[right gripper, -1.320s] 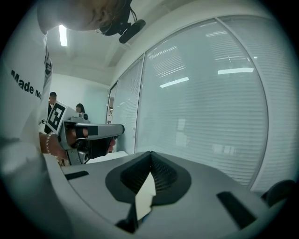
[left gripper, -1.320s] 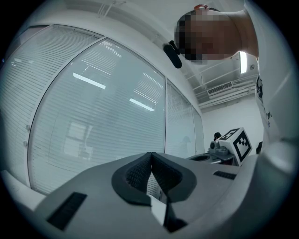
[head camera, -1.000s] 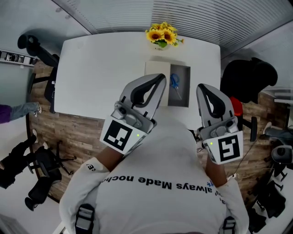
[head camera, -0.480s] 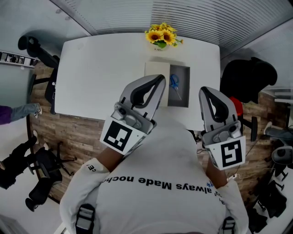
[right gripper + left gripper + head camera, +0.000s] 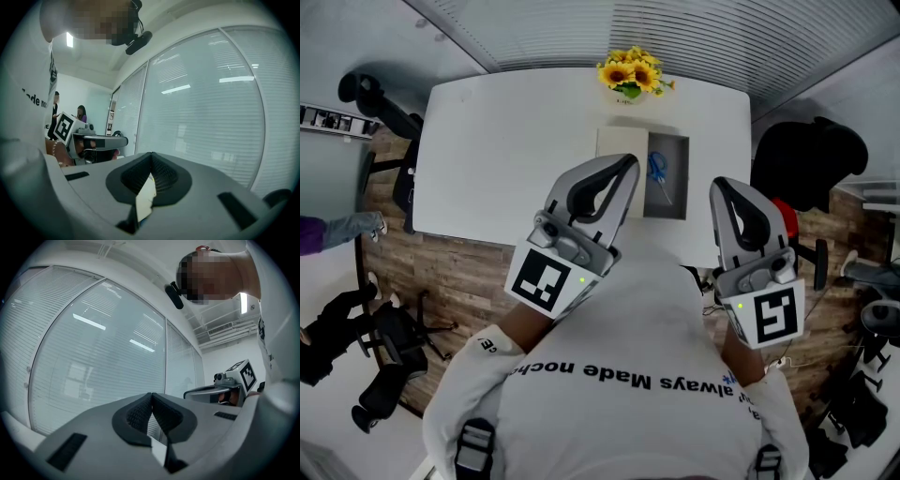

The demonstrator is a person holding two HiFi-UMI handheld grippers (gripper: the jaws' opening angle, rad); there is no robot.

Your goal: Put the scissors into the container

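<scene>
Blue-handled scissors (image 5: 658,174) lie inside a grey open container (image 5: 667,177) on the white table (image 5: 516,141), in the head view. Beside it on the left lies the pale lid (image 5: 622,150). My left gripper (image 5: 630,159) is held up near my chest, shut, with nothing in it; its tip overlaps the lid in the picture. My right gripper (image 5: 719,184) is also raised and shut, right of the container. In the left gripper view the left gripper (image 5: 151,395) has its pads pressed together against glass walls. The right gripper (image 5: 151,154) looks the same in the right gripper view.
A vase of sunflowers (image 5: 633,75) stands at the table's far edge behind the container. Office chairs (image 5: 811,159) stand right of the table and others (image 5: 375,98) at its left. The floor near me is wood. Blinds and glass walls surround the room.
My right gripper has drifted slightly right and down in the head view. The left gripper, the scissors and the container have not moved.
</scene>
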